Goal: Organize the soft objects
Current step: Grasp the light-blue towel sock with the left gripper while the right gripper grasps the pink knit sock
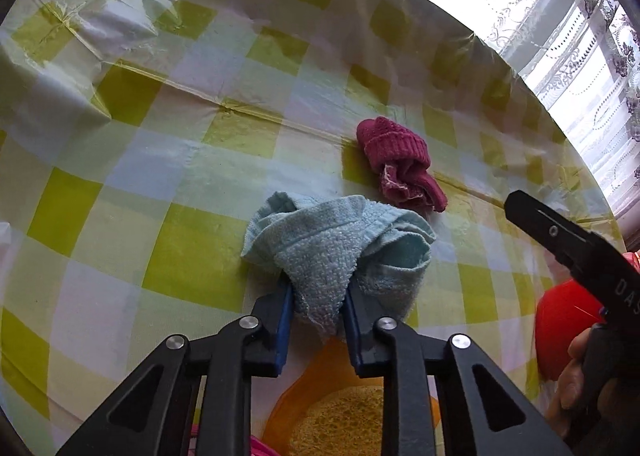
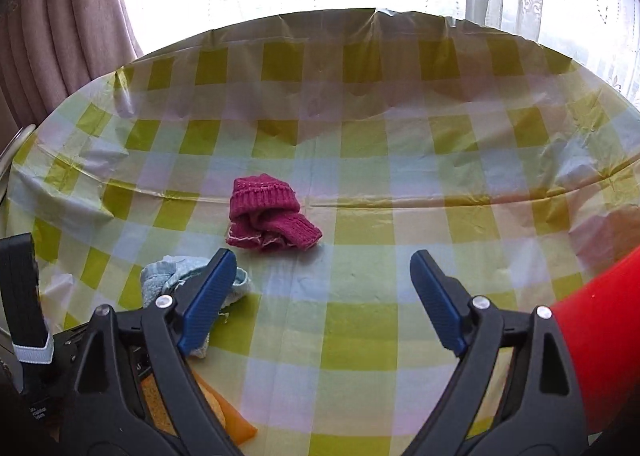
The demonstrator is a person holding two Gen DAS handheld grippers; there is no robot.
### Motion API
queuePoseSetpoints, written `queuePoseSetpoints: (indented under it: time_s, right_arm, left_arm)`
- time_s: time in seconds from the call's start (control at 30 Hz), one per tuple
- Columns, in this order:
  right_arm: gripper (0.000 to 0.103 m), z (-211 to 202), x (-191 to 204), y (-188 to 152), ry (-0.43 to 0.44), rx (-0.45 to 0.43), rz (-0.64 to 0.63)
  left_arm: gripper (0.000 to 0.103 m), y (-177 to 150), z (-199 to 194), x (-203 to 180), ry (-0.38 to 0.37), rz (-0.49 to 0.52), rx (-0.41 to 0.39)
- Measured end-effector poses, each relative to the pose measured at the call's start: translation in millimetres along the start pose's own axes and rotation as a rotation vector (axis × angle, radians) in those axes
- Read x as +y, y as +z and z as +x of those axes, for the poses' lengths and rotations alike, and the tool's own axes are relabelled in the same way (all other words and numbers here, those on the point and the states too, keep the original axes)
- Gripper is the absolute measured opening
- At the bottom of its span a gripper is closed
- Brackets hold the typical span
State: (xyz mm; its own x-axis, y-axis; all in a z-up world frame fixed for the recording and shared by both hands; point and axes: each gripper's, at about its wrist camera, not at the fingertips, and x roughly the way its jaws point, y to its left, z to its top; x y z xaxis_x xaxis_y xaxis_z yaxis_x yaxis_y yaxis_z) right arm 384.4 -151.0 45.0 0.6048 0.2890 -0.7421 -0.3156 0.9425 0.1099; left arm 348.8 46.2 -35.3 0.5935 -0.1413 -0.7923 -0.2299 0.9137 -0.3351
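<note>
My left gripper is shut on a crumpled light blue towel, whose bunched cloth bulges out in front of the blue pads and rests on the checked tablecloth. Just beyond it to the right lies a magenta knitted sock. In the right wrist view my right gripper stands open with nothing between its fingers, above bare cloth. The magenta sock lies ahead of it, a little left. The blue towel shows behind its left finger.
An orange bowl holding a yellow sponge sits under my left gripper. A red container stands at the right. The right gripper's body and a hand enter from the right. Curtains and a bright window lie beyond the table edge.
</note>
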Motion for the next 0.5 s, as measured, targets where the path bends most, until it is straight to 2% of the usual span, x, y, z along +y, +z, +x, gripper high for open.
queuePoseSetpoints:
  time_s: [0.1,0.3,0.4,0.5]
  right_arm:
    - [0.090,25,8,5,0.013,0.036,-0.040]
    - [0.090,66,33,15,0.039,0.076,-0.102]
    - [0.090,79,46,19,0.068,0.074,-0.126]
    - [0.088,89,58,21,0.049,0.066,-0.194]
  left_arm:
    - [0.016,2,-11,10,-0.008,-0.046,-0.044]
    - [0.014,6,-29,27,0.022,-0.109,-0.125]
    - [0.014,6,-33,33,0.025,-0.130,-0.145]
    - [0.014,6,-35,36,0.015,-0.142,-0.156]
